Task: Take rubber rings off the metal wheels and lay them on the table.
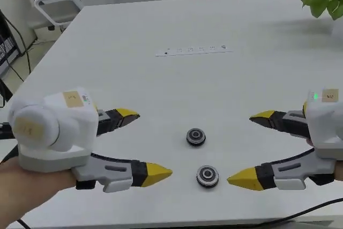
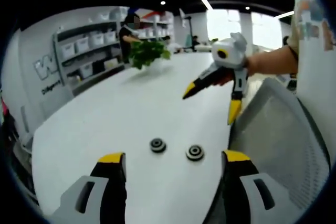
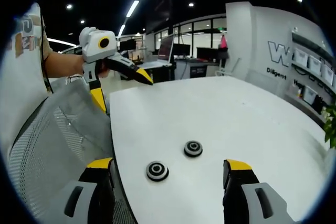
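step in hand: the person is lining both grippers up on the two metal wheels; nothing is being touched yet, so the task is looking barely begun.
left gripper: its fingers are standing wide apart and holding nothing, pointing in from the person's left.
right gripper: its fingers are likewise gaping wide and carrying nothing, pointing in from the right towards the other pair.
near wheel: it is lying flat on the white surface, close to the edge by the person, between the two pairs of fingers and nearer the right gripper's lower fingertip.
far wheel: it is lying flat just beyond the near wheel, apart from it, roughly midway between the grippers.
key relation: in each gripper view both wheels are lying ahead, within the span of the open fingers; their axles are pointing straight up, so the rims are facing the fingers side-on.
rubber rings: each is showing as a dark band round a paler metal hub, seated on its wheel; one gripper is probably needing to pin a wheel while the other peels.
risk: the wheels are looking small and free to slide on the smooth surface.
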Demonstrator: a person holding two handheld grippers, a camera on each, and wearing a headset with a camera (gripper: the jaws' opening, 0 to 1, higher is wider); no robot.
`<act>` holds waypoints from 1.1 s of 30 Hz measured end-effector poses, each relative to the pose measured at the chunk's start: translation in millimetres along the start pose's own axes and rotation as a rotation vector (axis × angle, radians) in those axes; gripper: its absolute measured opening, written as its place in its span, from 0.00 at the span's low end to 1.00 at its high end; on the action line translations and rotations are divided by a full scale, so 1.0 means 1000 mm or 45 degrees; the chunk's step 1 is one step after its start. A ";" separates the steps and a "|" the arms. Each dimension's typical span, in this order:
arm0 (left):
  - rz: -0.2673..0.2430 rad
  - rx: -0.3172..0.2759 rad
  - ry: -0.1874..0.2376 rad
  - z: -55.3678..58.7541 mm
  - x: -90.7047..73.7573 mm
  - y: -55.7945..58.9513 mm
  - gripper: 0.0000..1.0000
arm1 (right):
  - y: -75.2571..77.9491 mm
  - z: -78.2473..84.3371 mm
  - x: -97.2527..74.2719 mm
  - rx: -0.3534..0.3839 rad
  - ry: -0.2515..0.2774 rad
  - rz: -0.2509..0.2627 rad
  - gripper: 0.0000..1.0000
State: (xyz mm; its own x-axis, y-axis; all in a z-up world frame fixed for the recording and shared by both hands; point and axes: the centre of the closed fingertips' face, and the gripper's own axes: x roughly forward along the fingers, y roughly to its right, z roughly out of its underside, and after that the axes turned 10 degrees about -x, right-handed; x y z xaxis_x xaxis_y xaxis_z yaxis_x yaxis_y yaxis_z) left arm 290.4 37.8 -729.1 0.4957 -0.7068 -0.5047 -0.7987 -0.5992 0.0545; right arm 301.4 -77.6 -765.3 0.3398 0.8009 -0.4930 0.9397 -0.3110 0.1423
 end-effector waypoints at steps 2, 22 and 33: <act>0.014 0.011 -0.010 0.000 0.005 0.002 0.75 | 0.000 0.001 0.002 0.004 0.007 -0.011 0.83; 0.125 0.072 -0.107 0.015 0.047 0.007 0.70 | -0.008 0.030 0.027 -0.050 -0.032 -0.107 0.66; 0.200 0.081 -0.165 0.028 0.070 0.017 0.65 | -0.009 0.042 0.039 -0.063 -0.046 -0.147 0.56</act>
State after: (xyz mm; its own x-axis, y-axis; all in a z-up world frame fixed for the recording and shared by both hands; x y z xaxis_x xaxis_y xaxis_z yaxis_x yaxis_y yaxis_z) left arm 301.7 -11.4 -787.5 0.3189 -0.7327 -0.6012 -0.8846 -0.4578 0.0888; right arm 304.7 -65.0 -821.4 0.2281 0.8108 -0.5390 0.9736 -0.1914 0.1241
